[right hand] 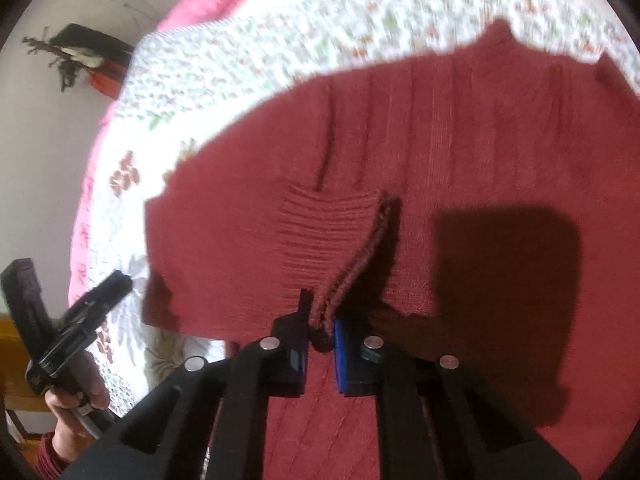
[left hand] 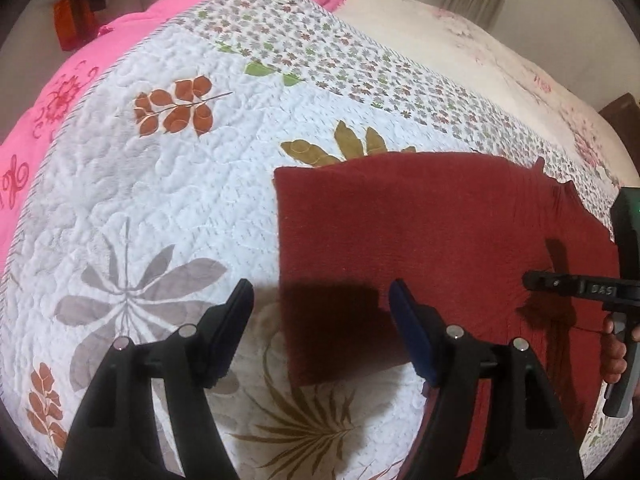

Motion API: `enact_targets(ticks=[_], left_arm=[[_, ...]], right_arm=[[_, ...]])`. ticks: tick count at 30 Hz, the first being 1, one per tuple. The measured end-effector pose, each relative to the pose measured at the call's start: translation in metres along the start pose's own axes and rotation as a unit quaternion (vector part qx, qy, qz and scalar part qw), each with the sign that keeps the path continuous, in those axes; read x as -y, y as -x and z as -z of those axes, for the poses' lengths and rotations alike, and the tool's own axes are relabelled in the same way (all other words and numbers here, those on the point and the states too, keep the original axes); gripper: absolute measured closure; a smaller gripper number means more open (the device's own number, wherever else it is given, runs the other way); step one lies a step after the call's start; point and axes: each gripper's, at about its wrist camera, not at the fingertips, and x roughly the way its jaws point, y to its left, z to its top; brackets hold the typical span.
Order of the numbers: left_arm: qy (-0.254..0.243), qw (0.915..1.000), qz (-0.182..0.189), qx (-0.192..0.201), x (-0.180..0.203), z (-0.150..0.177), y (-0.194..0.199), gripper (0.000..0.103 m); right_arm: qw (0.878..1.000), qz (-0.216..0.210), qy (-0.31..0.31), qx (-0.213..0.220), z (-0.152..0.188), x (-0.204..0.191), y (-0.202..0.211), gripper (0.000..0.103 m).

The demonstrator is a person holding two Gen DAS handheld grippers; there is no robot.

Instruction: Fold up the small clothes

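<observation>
A dark red knitted sweater point(left hand: 420, 232) lies flat on the quilted bedspread point(left hand: 168, 184), with its neck toward the far side. In the left wrist view my left gripper point(left hand: 320, 300) stands open just above the sweater's near left corner, nothing between its fingers. My right gripper point(right hand: 322, 320) is shut on the ribbed cuff point(right hand: 328, 236) of a sleeve, which is raised off the sweater's body point(right hand: 500, 132). From the left wrist view the right gripper point(left hand: 534, 280) shows at the right edge, held by a hand point(left hand: 614, 354). The left gripper point(right hand: 114, 282) shows at the left of the right wrist view.
A pink blanket point(left hand: 52, 112) lies along the bed's left edge and a cream floral cover point(left hand: 500, 48) on the far right. An orange bag point(left hand: 72, 20) hangs by the wall. Wooden furniture point(right hand: 10, 344) stands beside the bed.
</observation>
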Motion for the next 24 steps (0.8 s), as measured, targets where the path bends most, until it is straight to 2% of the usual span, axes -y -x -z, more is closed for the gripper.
enact_targets(ticks=[3,5,9,12,16,21,24], left_arm=[[0.004,1.0000,0.008,0.000,0.005,0.002,0.001,0.033],[0.004,0.9999,0.017,0.001,0.011,0.004,0.003,0.033],[-0.011,0.9995,0.029,0.000,0.034,0.002,0.000,0.033],[-0.026,0.9988,0.041,-0.002,0.059,0.000,-0.005,0.033],[-0.053,0.9975,0.047,-0.005,0.094,0.000,-0.016,0.033],[-0.059,0.9971,0.045,-0.019,0.124,-0.001,-0.036,0.033],[-0.071,0.9967,0.034,-0.022,0.139,-0.001,-0.045,0.033]], right_arm=[[0.999,-0.031,0.008,0.039,0.005,-0.001,0.037,0.093],[0.997,-0.036,0.004,0.063,0.010,0.007,0.063,0.093],[0.994,0.003,0.000,0.107,0.027,0.036,0.119,0.093],[0.991,0.035,-0.015,0.125,0.041,0.066,0.148,0.093],[0.986,0.090,-0.034,0.138,0.061,0.106,0.170,0.093],[0.978,0.127,-0.079,0.146,0.082,0.162,0.184,0.093],[0.974,0.131,-0.107,0.148,0.092,0.188,0.186,0.093]])
